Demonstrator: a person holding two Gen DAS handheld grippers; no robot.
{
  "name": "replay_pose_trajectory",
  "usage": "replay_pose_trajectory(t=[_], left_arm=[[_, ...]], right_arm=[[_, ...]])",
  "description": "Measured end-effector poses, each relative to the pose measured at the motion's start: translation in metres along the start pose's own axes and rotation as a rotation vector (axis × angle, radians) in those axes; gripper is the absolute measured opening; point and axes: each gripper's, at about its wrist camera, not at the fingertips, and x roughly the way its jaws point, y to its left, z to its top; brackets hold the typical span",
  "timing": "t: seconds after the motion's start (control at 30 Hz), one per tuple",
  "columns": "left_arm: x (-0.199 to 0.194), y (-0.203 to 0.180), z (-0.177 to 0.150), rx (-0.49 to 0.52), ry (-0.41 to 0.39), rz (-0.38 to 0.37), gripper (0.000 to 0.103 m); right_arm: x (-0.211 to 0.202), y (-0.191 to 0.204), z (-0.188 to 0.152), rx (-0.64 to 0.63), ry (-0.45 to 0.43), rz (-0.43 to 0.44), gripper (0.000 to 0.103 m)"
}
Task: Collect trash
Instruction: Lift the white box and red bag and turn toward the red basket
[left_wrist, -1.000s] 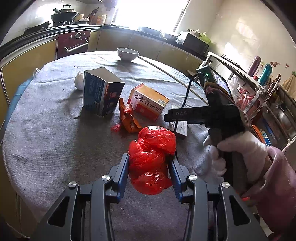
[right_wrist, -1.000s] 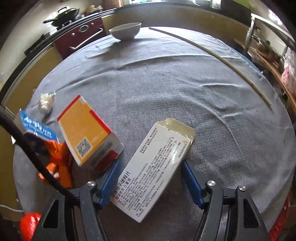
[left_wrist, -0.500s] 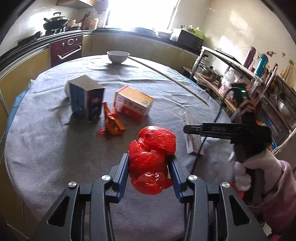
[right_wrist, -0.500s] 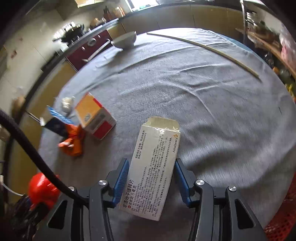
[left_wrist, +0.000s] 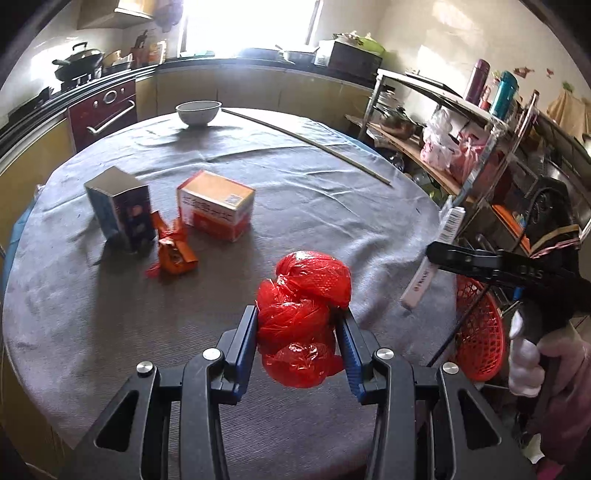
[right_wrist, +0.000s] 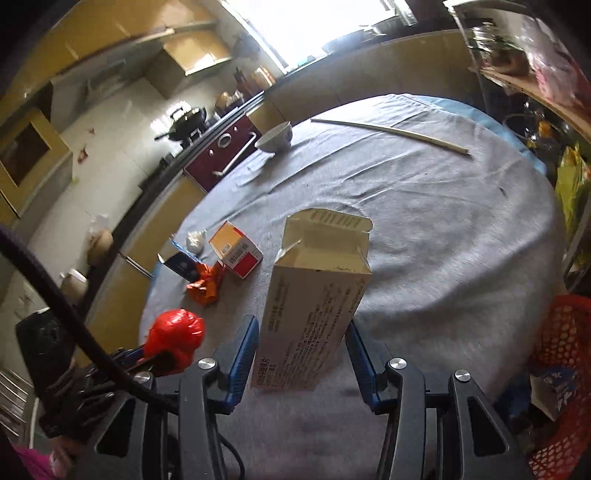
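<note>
Trash sits in both grippers above a round table (left_wrist: 110, 332) draped in grey cloth. The left gripper (left_wrist: 300, 330) pinches a crumpled red plastic bag (left_wrist: 303, 295) between its blue-lined fingers (left_wrist: 245, 339), the bag bulging up and forward past the tips. The right gripper (right_wrist: 301, 356) clamps a tall white carton (right_wrist: 314, 310) printed with small text, its top flaps torn open and its body held upright, tilted slightly. In the left wrist view that same carton (left_wrist: 430, 258) shows edge-on off the table's right rim, above a red mesh basket (left_wrist: 480, 332) that stands beside the table; the basket's rim (right_wrist: 561, 332) also appears at the right edge of the right wrist view. On the cloth lie an orange and white box (left_wrist: 216, 205), a dark blue box (left_wrist: 122, 206) standing just left of it, and a crumpled orange wrapper (left_wrist: 173, 253) in front of the two. Farther back a white bowl (left_wrist: 198, 112) rests near the table's far edge, with a long thin stick (left_wrist: 306, 142) lying diagonally to its right. A white lump (right_wrist: 195, 240) lies just behind the boxes.
</note>
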Motion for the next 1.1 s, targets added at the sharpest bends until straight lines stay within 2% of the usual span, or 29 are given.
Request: replay_pose_trajectory(t=[0.2,0.33,0.43,0.57,0.67,0.77,0.83,0.93,1.0,1.1], left_arm=[[0.003,-0.008,0.002,0.019,0.004,0.004,0.044],[0.006,-0.006,0.000,0.006,0.012,0.001,0.044],[0.007,-0.002,-0.002,-0.001,0.014,-0.007,0.044],[0.003,0.006,-0.003,-0.021,0.001,-0.014,0.044],[-0.002,0.016,-0.004,-0.037,-0.015,-0.019,0.044],[-0.005,0.025,-0.006,-0.054,-0.024,-0.025,0.044],[-0.005,0.029,-0.007,-0.061,-0.026,-0.029,0.044],[-0.006,0.032,-0.008,-0.068,-0.026,-0.041,0.044],[-0.006,0.032,-0.010,-0.066,-0.029,-0.044,0.044],[-0.007,0.033,-0.011,-0.067,-0.027,-0.048,0.044]], right_arm=[[-0.025,-0.033,-0.005,0.098,-0.034,-0.001,0.052],[-0.020,-0.053,-0.001,0.231,0.036,0.009,0.054],[-0.011,-0.052,0.002,0.253,0.061,0.012,0.058],[0.011,-0.049,0.008,0.311,0.105,0.020,0.058],[0.025,-0.038,0.014,0.271,0.124,-0.068,0.058],[0.036,-0.026,0.018,0.196,0.132,-0.203,0.061],[0.043,-0.022,0.018,0.188,0.144,-0.222,0.061],[0.057,-0.011,0.017,0.095,0.162,-0.360,0.062],[0.062,-0.004,0.014,0.034,0.150,-0.399,0.062],[0.065,-0.001,0.011,-0.023,0.142,-0.449,0.051]])
